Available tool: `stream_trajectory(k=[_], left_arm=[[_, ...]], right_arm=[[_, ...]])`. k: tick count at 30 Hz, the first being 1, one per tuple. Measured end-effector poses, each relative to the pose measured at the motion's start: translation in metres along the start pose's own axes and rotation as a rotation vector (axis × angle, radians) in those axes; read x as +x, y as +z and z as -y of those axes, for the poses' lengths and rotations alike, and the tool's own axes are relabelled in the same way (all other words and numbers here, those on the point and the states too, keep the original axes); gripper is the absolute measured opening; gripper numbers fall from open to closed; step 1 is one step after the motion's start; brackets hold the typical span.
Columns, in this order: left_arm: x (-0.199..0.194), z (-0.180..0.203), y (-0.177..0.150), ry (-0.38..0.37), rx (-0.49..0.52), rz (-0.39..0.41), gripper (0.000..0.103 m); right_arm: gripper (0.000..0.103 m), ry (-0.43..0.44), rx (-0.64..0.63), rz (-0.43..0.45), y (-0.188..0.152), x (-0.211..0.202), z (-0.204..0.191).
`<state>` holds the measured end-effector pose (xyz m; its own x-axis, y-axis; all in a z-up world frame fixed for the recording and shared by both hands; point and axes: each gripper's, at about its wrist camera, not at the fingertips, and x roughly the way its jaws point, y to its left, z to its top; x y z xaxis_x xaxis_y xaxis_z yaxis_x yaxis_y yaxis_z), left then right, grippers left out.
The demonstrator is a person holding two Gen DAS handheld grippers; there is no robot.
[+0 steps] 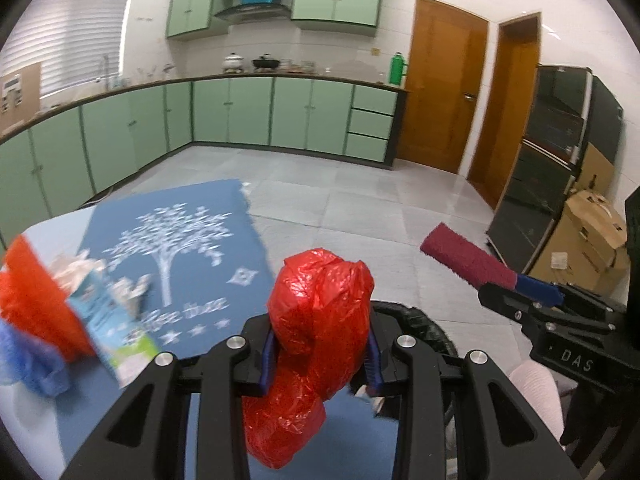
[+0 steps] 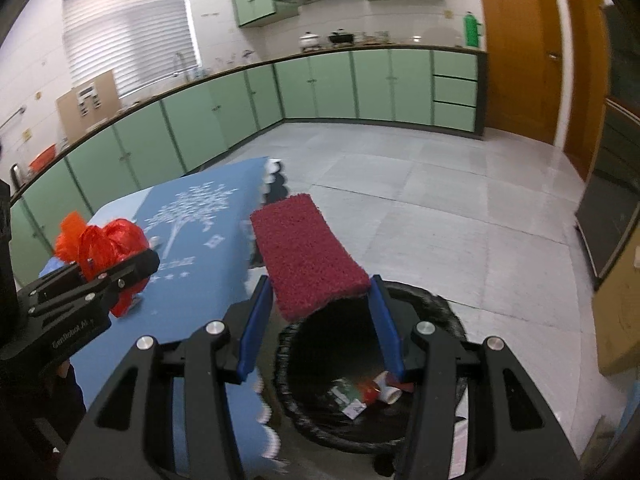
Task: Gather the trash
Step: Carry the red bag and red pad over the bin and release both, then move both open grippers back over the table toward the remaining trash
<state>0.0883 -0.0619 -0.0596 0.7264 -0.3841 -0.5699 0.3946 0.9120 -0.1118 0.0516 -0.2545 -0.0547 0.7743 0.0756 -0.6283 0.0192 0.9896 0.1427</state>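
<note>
Between left tool (image 1: 320,354) pads — red bag (image 1: 320,320), clamped.

Even, fairly bright indoor light, slightly cool. Daylight through window blinds (image 2: 128,36), washed out white. Soft sheen on floor tiles (image 1: 452,188) near the doors. Strong fisheye bending at edges; black vignette in all corners. Motion blur on carton (image 1: 116,320) and orange cloth (image 1: 36,300) at left edge. Far cabinets (image 2: 360,84) a little soft, grainy.
</note>
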Motion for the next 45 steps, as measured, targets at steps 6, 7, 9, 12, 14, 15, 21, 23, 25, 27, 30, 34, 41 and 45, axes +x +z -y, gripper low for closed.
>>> stream_trajectory(k=[6, 7, 9, 12, 14, 15, 21, 23, 25, 27, 30, 34, 41, 45], left_arm=[[0.021, 0.028, 0.008, -0.036, 0.039, 0.002, 0.034], [0.025, 0.032, 0.009, -0.040, 0.044, 0.001, 0.034], [0.035, 0.038, 0.011, -0.049, 0.052, -0.004, 0.034], [0.049, 0.048, 0.010, -0.061, 0.060, -0.020, 0.034], [0.057, 0.052, 0.010, -0.073, 0.063, -0.031, 0.034], [0.060, 0.055, 0.010, -0.076, 0.065, -0.035, 0.034], [0.079, 0.064, 0.013, -0.097, 0.072, -0.055, 0.034], [0.084, 0.067, 0.013, -0.104, 0.075, -0.063, 0.035], [0.089, 0.070, 0.014, -0.120, 0.079, -0.078, 0.039], [0.091, 0.071, 0.014, -0.126, 0.073, -0.080, 0.058], [0.090, 0.071, 0.015, -0.146, 0.058, -0.078, 0.072], [0.085, 0.066, 0.018, -0.141, 0.047, -0.068, 0.076], [0.062, 0.044, 0.026, -0.090, 0.027, -0.020, 0.081], [0.042, 0.025, 0.028, -0.032, 0.029, 0.017, 0.081]], right_arm=[[0.048, -0.054, 0.053, 0.000, -0.008, 0.002, 0.032], [0.048, -0.059, 0.061, -0.001, -0.009, 0.003, 0.036], [0.048, -0.069, 0.076, -0.003, -0.011, 0.006, 0.043], [0.048, -0.081, 0.098, -0.010, -0.015, 0.012, 0.054], [0.048, -0.090, 0.108, -0.017, -0.017, 0.017, 0.059], [0.048, -0.093, 0.112, -0.021, -0.017, 0.019, 0.060], [0.048, -0.107, 0.142, -0.042, -0.024, 0.032, 0.075], [0.048, -0.111, 0.145, -0.048, -0.026, 0.037, 0.077], [0.051, -0.129, 0.139, -0.059, -0.028, 0.043, 0.081], [0.057, -0.143, 0.134, -0.069, -0.029, 0.047, 0.084], [0.065, -0.168, 0.144, -0.073, -0.033, 0.049, 0.090], [0.087, -0.197, 0.159, -0.062, -0.035, 0.045, 0.093], [0.092, -0.182, 0.170, -0.039, -0.028, 0.036, 0.084], [0.092, -0.152, 0.145, -0.026, -0.022, 0.034, 0.068]])
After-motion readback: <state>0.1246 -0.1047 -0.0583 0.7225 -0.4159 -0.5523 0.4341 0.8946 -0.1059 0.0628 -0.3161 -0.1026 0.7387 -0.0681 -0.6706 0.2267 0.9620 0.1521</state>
